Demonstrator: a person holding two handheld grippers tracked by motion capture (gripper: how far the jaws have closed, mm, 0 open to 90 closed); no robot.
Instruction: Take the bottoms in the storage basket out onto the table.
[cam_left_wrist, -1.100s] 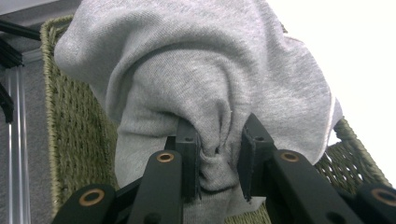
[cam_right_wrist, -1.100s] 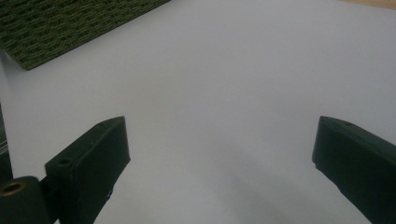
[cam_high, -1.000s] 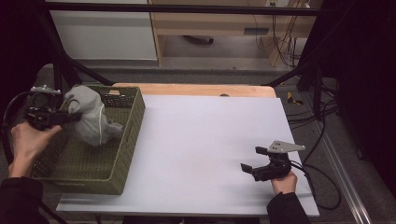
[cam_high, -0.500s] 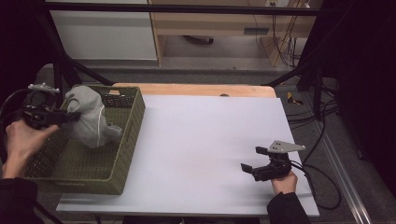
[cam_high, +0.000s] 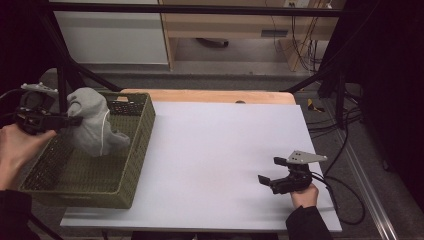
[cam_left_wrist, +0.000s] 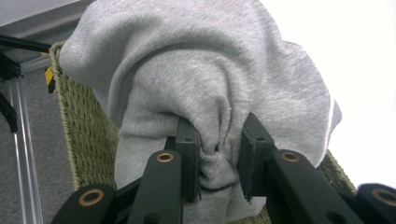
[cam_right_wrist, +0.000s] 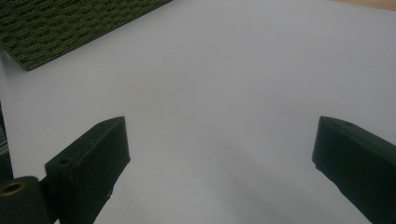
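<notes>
The left tongs (cam_high: 70, 120) pinch a bunched fold of the grey sweatshirt (cam_high: 92, 125), holding it above the green basket (cam_high: 135, 150) so that it hangs free of the rim. The right tongs (cam_high: 270, 176) rest open and empty near the white surface (cam_high: 215, 150).

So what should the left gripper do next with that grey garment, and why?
Probably lift higher, then carry it right. The left gripper pinches a fold of the grey garment, whose lower end hangs inside the green basket; the white table beside it is bare.
</notes>
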